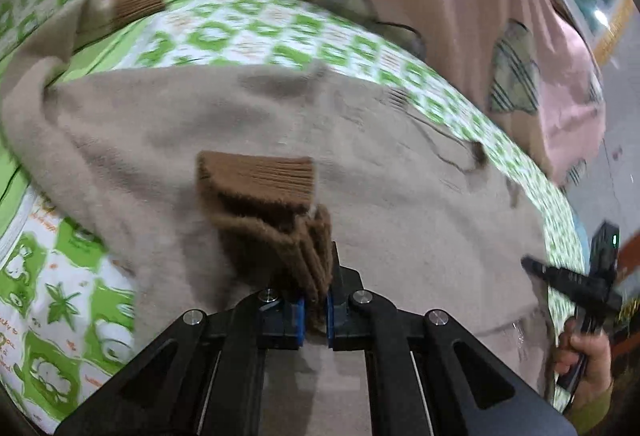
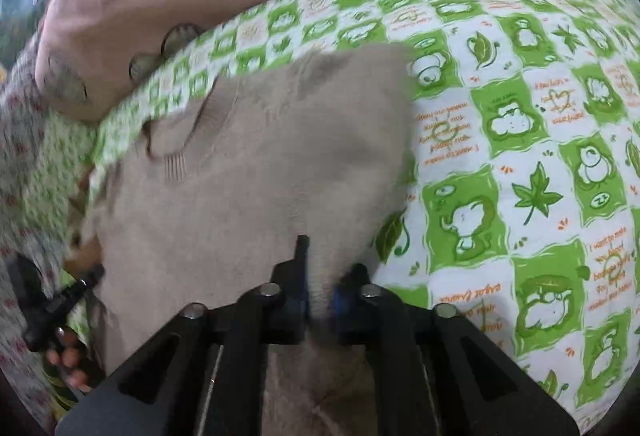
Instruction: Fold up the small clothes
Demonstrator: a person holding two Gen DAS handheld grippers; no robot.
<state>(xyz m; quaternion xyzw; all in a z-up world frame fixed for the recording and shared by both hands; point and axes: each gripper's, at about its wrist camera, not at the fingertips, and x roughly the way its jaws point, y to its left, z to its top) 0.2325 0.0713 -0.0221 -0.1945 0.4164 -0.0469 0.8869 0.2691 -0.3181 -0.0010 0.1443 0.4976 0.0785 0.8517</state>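
One view alone shows the brown cuff [image 1: 256,179]

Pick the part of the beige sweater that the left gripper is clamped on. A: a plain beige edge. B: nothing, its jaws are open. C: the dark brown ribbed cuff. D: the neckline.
C: in the left wrist view the left gripper is shut on the bunched dark brown ribbed cuff of the beige sweater.
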